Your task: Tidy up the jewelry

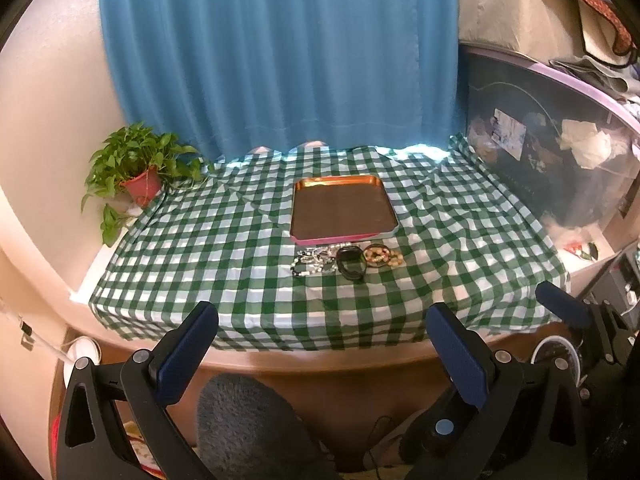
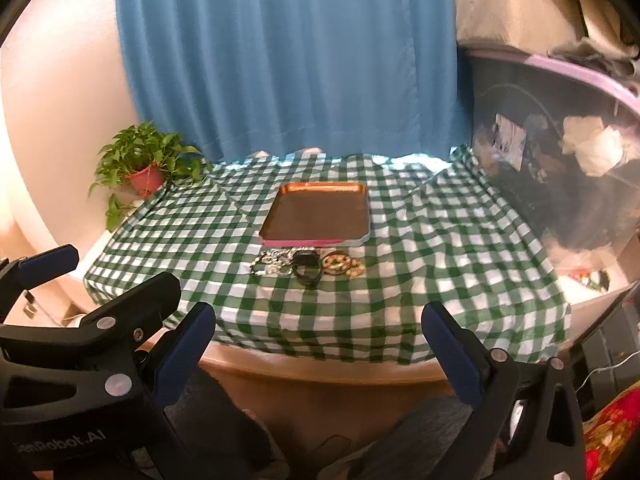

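The tablecloth (image 1: 224, 240) is soft woven cloth in green and white checks, matt and creased. The tray (image 1: 343, 181) looks like metal, with a glossy coppery rim and a duller dark floor. Beside it, the bangle (image 1: 351, 264) is shiny black, perhaps plastic, and the bead bracelets (image 1: 384, 257) are polished tan beads. The curtain (image 1: 280, 52) is smooth matt blue fabric. The left gripper (image 1: 322, 320) is matt black plastic with blue rubbery pads (image 1: 456, 352). The flowerpot (image 1: 142, 188) looks like red plastic.
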### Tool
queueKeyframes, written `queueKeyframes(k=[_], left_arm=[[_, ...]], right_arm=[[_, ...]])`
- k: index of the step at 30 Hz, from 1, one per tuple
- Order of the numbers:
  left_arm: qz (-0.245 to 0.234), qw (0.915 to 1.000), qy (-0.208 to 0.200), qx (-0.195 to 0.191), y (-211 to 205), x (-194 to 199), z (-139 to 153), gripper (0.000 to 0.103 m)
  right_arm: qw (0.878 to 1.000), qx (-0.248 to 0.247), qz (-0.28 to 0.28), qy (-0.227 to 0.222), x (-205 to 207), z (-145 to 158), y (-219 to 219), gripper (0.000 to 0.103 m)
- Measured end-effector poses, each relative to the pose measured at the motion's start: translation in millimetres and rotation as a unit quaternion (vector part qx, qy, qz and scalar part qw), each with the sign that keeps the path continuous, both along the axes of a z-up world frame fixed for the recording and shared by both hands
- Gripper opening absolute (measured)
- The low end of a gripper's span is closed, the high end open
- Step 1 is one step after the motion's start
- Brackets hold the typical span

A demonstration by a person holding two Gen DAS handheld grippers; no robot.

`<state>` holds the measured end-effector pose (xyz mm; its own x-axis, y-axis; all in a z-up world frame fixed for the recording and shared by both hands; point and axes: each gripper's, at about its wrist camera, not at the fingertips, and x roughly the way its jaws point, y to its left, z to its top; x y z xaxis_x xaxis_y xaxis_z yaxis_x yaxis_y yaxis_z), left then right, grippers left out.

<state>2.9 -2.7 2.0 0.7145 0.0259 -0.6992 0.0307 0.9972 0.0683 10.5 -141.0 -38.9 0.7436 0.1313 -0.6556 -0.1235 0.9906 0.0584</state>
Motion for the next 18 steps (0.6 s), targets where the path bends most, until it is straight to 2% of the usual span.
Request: queueKeyframes(k=[18], left_arm=[[0.000,1.0000,-0.001,-0.002,-0.2,-2.0,-1.4,0.103]], right_arm=[[1.000,-0.003,0.000,-0.003,-1.7,0.8,-1.0,0.102]])
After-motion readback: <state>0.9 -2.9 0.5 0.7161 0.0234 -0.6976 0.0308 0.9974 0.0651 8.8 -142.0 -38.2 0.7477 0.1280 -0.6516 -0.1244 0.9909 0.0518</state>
